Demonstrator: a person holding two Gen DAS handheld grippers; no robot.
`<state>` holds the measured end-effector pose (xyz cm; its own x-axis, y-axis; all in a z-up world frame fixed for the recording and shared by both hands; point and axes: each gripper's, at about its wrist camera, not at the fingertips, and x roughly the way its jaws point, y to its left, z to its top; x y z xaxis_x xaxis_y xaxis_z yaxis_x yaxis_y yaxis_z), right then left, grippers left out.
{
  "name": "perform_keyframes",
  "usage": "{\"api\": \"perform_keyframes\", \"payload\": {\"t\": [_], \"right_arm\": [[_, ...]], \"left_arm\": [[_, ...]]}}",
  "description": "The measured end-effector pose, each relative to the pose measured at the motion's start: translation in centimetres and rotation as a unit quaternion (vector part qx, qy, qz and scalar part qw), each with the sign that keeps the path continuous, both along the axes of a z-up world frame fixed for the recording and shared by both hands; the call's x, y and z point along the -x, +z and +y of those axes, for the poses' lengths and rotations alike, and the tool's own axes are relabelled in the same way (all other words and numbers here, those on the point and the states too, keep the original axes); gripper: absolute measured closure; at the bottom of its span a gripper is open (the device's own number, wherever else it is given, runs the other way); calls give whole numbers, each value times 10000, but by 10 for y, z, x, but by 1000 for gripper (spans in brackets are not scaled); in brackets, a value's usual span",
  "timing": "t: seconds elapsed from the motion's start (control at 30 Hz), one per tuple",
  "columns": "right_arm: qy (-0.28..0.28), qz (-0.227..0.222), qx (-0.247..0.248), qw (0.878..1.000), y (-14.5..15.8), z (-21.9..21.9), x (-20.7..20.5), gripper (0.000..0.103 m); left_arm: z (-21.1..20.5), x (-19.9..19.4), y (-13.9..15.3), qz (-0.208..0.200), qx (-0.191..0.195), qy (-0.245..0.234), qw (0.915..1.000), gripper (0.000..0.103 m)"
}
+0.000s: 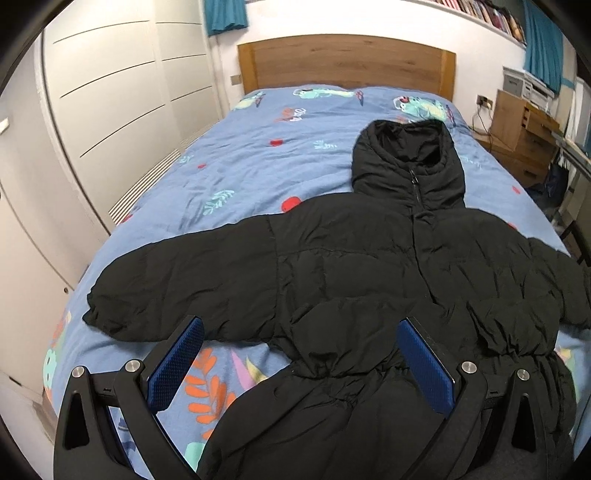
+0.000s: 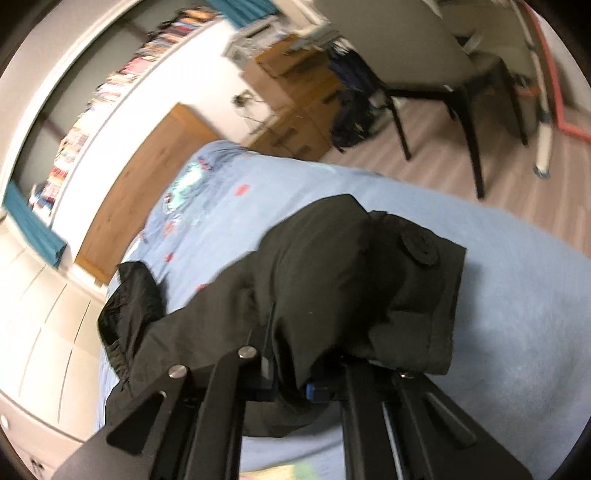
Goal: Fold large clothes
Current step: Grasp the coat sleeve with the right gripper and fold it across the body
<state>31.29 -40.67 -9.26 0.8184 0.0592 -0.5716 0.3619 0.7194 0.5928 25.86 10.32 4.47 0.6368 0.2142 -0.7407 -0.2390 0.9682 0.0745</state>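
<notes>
Right hand-held gripper (image 2: 291,384) clamps the jacket (image 1: 369,266) sleeve; left hand-held gripper (image 1: 301,365) gapes empty.
Pull carelessly and your puffy sleeve slips free.

**Count of things around the bed**

One bed (image 1: 258,155) fills the room's middle, and every count below is placed from it.

- One black jacket (image 1: 369,266) lies on the bed, with one hood at the headboard end and two sleeves spread to either side.
- One wooden headboard (image 1: 343,62) stands at the bed's far end.
- Two teal curtains hang above the bed, one (image 1: 225,14) left of the headboard and one (image 1: 543,44) right of it.
- One wooden drawer unit (image 1: 524,136) stands right of the bed.
- One chair (image 2: 454,74) stands beyond the bed's right side.
- Two grippers: the left gripper (image 1: 301,365) and the right gripper (image 2: 291,384), both over the bed's near end.
</notes>
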Motion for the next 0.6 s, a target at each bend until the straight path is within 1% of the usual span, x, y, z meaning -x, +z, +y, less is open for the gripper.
{"api": "perform_keyframes", "payload": {"t": [0.17,0.23,0.33,0.4,0.47,0.6], "right_arm": [[638,-322,490,9962,53,51,-5,95],[942,-448,696,9921,76,79,-10,95],[1402,-599,937,9839,100,124,-13,95],[1743,-661,1104,9762,113,160,-17,95],[2052,-686,1222,9686,119,192,-21,95],[2591,-649,1379,9538,121,258,-26,95]], "left_arm": [[16,18,10,-122,163,98,9997,1],[22,26,14,-175,185,135,9996,1],[31,38,19,-277,126,213,9993,1],[40,47,21,-326,77,286,9990,1],[48,54,22,-353,72,335,9988,1],[67,66,22,-393,116,442,9982,1]]}}
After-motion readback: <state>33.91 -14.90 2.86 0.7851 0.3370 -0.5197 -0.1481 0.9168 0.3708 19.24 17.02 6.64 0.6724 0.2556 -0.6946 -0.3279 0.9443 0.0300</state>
